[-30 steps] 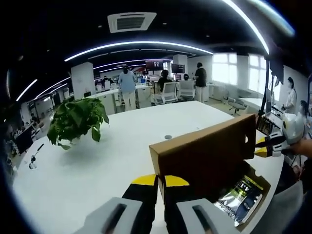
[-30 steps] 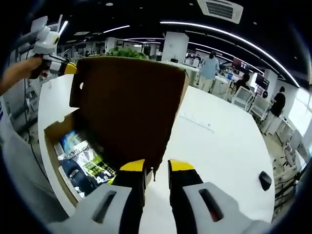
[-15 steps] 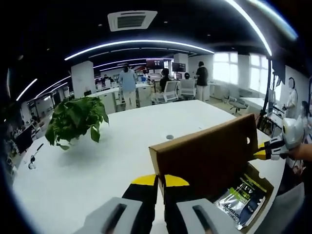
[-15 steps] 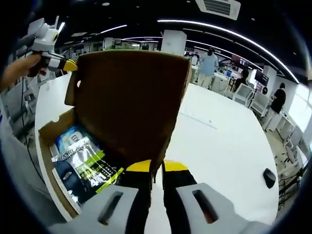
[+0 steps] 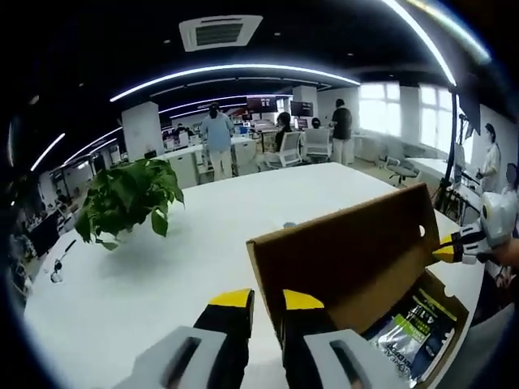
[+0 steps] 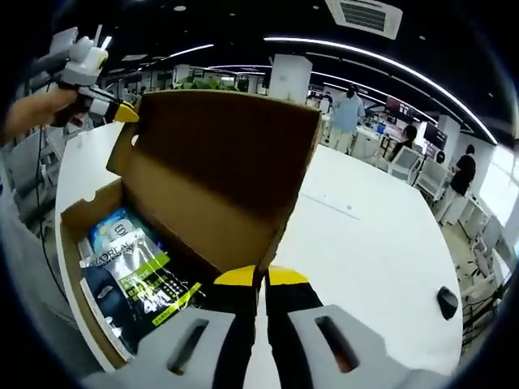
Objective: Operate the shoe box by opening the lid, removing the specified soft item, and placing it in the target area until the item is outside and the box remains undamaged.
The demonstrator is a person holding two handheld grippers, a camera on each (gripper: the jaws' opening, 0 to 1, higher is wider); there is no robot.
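Note:
A brown cardboard shoe box (image 6: 73, 235) sits on the white table (image 6: 373, 243) with its lid (image 6: 219, 162) swung up, nearly upright. Inside lies a soft silver, blue and green pouch (image 6: 130, 267), which also shows under the lid in the left gripper view (image 5: 413, 324). My right gripper (image 6: 261, 277) is shut on the lid's near corner. My left gripper (image 5: 268, 300) has its jaws parted, with the lid's (image 5: 349, 259) side edge by its right jaw. In the right gripper view the left gripper (image 6: 122, 112) is at the lid's far corner. The right gripper (image 5: 446, 253) touches the lid's right edge.
A potted green plant (image 5: 130, 198) stands on the table to the left. A small dark object (image 6: 446, 301) lies near the table's right side. Behind the table, several people stand among desks and chairs (image 5: 280, 150). A person's hand (image 6: 32, 113) holds the left gripper.
My right gripper's jaws closed onto the lid's corner. My left gripper's jaws parted from their pinch on the lid. The lid tilted slightly further back.

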